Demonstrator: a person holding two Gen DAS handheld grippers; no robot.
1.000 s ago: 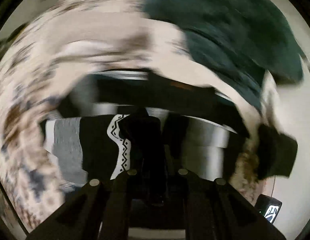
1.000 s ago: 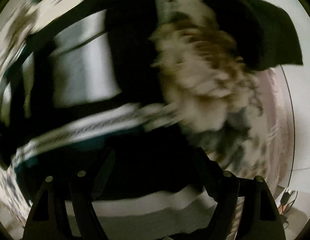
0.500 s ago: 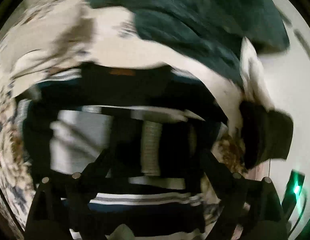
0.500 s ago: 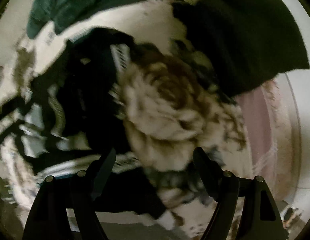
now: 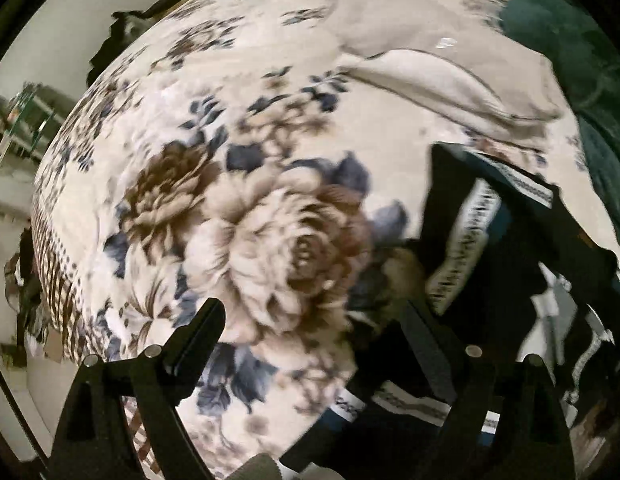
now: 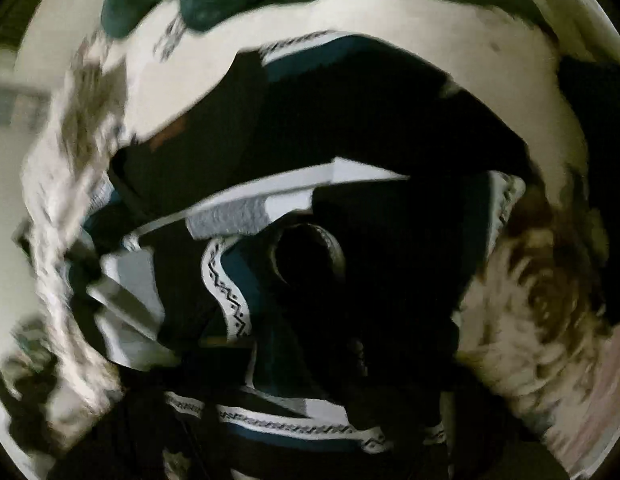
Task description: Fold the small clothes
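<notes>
Black plastic fingers of the left gripper (image 5: 310, 328) stand wide apart with nothing between them, hovering over the big brown-and-cream flower printed on the bedspread (image 5: 269, 240). Half a second ago those same fingers framed the striped garment head-on; now the camera has swung away to the left, so the dark sweater (image 5: 490, 240) with its white zigzag-patterned bands lies off at the right side of the view, bunched on the bedspread and partly under the right-hand finger. I judge that the left hand has let go and is repositioning for a new hold, so the fold is not yet set.

From the right wrist the sweater (image 6: 310, 280) fills nearly the whole picture, very close to the lens and crumpled, with black, grey and teal stripes twisted over one another and a round dark opening, perhaps a cuff or neck, near the middle. The right gripper's fingers are lost in the dark cloth at the bottom, so I cannot tell whether they are holding anything. A second ago they stood clear and spread.

Its long axis is hard to read; in the left view the patterned bands run roughly away from the camera, up and to the right. Beyond it lie a folded beige cloth (image 5: 450, 76) and, farthest off, a dark green garment (image 5: 582, 60).
</notes>
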